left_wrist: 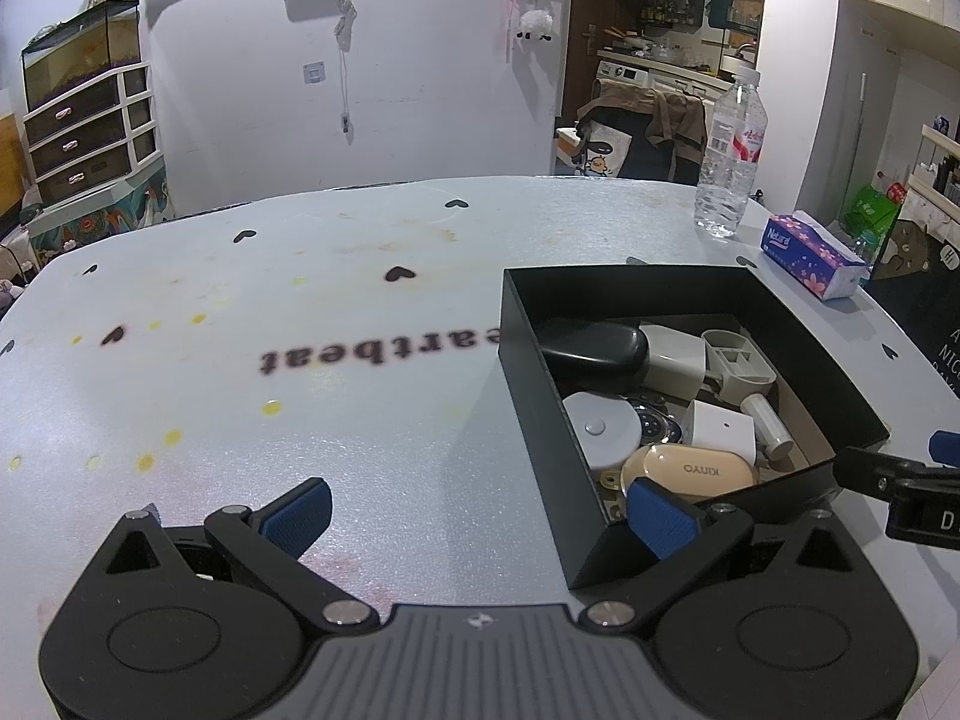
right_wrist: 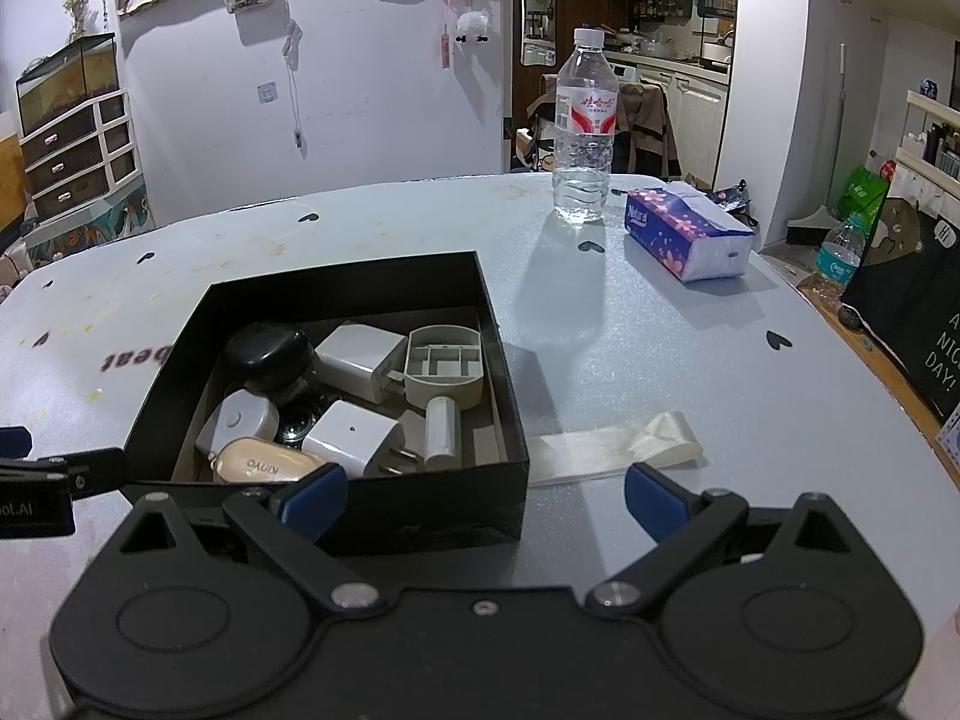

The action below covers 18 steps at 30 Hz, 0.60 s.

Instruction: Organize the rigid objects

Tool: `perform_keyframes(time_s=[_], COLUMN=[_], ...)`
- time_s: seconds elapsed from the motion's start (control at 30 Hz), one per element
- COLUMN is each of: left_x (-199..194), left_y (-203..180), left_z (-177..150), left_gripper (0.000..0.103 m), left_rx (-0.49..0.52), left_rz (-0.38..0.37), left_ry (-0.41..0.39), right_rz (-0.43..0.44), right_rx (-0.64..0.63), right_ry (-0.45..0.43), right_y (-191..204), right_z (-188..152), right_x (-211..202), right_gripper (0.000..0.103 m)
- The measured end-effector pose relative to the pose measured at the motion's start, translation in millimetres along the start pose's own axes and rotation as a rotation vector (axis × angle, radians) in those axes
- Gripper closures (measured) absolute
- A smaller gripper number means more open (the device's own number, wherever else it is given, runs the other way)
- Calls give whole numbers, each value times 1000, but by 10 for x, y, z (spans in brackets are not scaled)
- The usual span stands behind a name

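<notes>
We hold 2 released tools, the left tool (left_wrist: 477,519) and right tool (right_wrist: 486,501), low over the worktop (right_wrist: 660,360) flanking the black box (right_wrist: 336,510), where the small chargers and cases already sit gathered, apparently sorted.

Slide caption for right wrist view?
Open right gripper facing black box of small gadgets; bottle and tissues behind.

The beige case (right_wrist: 264,463) was partly hidden behind the black box's (right_wrist: 336,294) near wall, a dark round thing (right_wrist: 297,423) lay mostly buried, and the tablecloth lettering (right_wrist: 135,358) was cut off.
</notes>
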<state>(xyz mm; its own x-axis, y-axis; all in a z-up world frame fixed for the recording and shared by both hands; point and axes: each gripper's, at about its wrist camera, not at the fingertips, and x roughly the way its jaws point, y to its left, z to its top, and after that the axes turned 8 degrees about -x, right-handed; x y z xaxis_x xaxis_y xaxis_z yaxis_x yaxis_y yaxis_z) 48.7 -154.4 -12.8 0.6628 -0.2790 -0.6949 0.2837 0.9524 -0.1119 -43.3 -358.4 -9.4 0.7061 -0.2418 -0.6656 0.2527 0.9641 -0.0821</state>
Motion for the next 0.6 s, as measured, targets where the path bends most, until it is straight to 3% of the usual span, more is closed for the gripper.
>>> perform_keyframes(time_s=[0.6], left_x=[-3], left_y=[-9], left_z=[-6], left_gripper=[0], left_rx=[-1], left_rz=[-1], left_ry=[1], right_rz=[4], right_rx=[2], right_ry=[3], right_y=[-2], right_z=[-10], right_x=[7], right_gripper=[3])
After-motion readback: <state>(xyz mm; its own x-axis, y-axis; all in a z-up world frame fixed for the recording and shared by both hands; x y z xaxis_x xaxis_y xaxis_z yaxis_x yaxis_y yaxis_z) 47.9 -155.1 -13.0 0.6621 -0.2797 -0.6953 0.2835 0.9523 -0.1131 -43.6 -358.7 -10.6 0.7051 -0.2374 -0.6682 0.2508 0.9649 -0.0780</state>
